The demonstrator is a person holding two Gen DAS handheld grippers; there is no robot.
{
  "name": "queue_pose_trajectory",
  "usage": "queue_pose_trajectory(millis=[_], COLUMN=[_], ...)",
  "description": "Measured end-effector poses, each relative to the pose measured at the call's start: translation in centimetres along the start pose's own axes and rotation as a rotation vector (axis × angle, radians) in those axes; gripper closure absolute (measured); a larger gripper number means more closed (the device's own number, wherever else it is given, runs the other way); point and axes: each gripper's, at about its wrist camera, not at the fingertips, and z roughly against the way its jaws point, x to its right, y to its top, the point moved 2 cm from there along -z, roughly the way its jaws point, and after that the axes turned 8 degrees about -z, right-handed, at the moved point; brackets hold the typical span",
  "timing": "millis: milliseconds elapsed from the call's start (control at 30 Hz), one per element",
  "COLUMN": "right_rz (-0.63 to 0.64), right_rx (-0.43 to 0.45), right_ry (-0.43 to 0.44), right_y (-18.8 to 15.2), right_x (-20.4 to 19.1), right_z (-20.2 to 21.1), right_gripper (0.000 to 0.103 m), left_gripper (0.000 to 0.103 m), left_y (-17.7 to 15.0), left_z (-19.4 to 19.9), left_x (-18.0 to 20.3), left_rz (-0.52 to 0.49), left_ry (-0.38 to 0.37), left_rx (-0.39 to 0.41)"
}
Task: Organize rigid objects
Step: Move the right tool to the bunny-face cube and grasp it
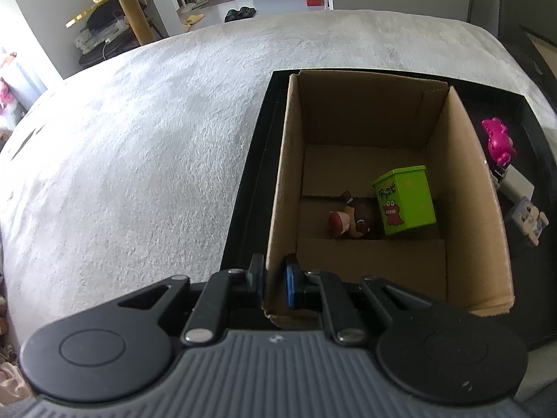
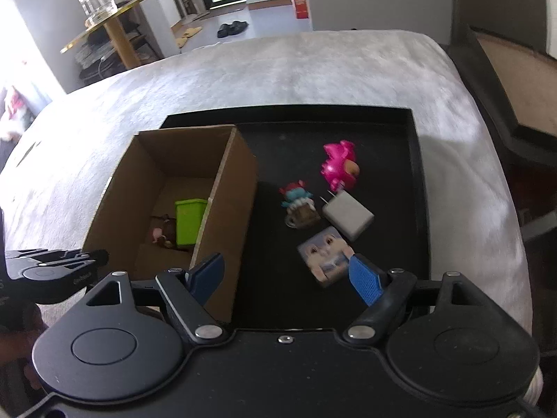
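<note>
While clamping box wall (image 1: 278,188), left tool (image 1: 273,278).

Both claws look like the same build: matte black bodies with two big round discs, silver rivets at the linkage arms, blue textured pads. The left claw (image 1: 273,278) has a ribbed grey housing near the camera; the right claw (image 2: 289,275) is plain black there.

L tool (image 1: 273,275) angled down, jaws clamped tight on a thin wall. R tool (image 2: 290,271) also tilted down, jaws spread wide, nothing gripped, blue pads (image 2: 365,280) facing inward.
</note>
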Motion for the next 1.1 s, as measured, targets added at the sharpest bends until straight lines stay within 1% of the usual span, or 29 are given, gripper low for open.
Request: queue_pose_trajectory(millis=[167,300,600,867,1100], right_rz=[-0.040,-0.046,0.005,0.024,0.042], right_rx=[-0.001,-0.009,0.007,-0.020,-0.047], right_ry=[-0.014,-0.042,-0.096,-0.135,-0.176], right_y=[-1.0,-1.6,-2.1,-2.3,-1.8], right_x=[1.9,2.8,2.6,2.7,2.9], right_z=[-0.5,-1.5,-4.2,-6.7,-8.7], right_gripper=[0.025,0.025,0.025,0.028,0.031], left_gripper=[0.091,0.091,0.091,0.091,0.091], left_y=[0.0,0.0,0.2,0.1,0.1], left_z=[0.0,0.0,-0.2,-0.2,-0.2], left_x=[0.1,0.1,0.3,0.3,0.5], left_rz=[-0.006,-0.015,-0.017,-0.019,-0.024], left_ry=[0.005,0.006,0.005,0.011,0.019], left_rx=[-0.002,-0.005,-0.012,-0.013,-0.014])
